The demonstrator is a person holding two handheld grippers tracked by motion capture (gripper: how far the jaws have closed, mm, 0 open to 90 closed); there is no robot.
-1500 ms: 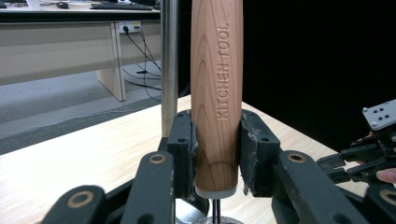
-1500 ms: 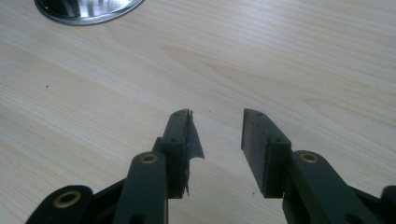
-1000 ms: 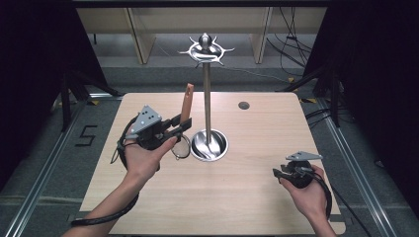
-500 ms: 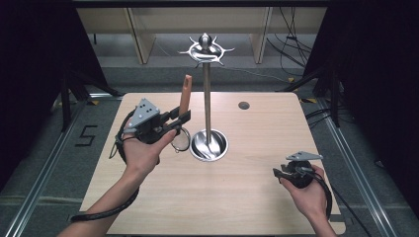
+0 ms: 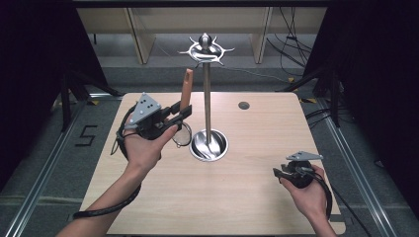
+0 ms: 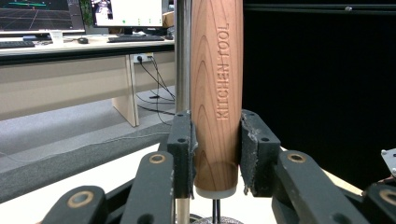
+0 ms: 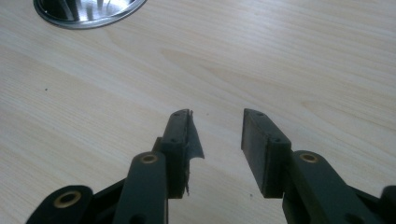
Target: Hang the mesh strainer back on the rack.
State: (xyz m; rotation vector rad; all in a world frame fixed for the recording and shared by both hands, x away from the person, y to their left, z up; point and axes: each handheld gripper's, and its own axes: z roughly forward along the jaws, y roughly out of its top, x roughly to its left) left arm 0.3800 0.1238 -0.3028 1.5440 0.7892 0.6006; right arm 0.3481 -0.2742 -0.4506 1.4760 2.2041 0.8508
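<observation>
A: Step? The left gripper (image 5: 179, 112) clamps the whisk (image 5: 186, 91) upright, just left of the stand (image 5: 207, 98).

B: Hanging it. Next: raise its handle to a hook (right gripper (image 7: 217, 122) idle, jaws apart).

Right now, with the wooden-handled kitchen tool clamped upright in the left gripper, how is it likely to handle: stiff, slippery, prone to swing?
The wooden handle looks solid and thick, so probably stiff. Its surface is smooth and rounded, so it could twist or slide between the left gripper's pads. The wire end hanging below looks light, so it likely adds little pull, though the tall handle above the grip might lever sideways if it bumps the metal stand.
</observation>
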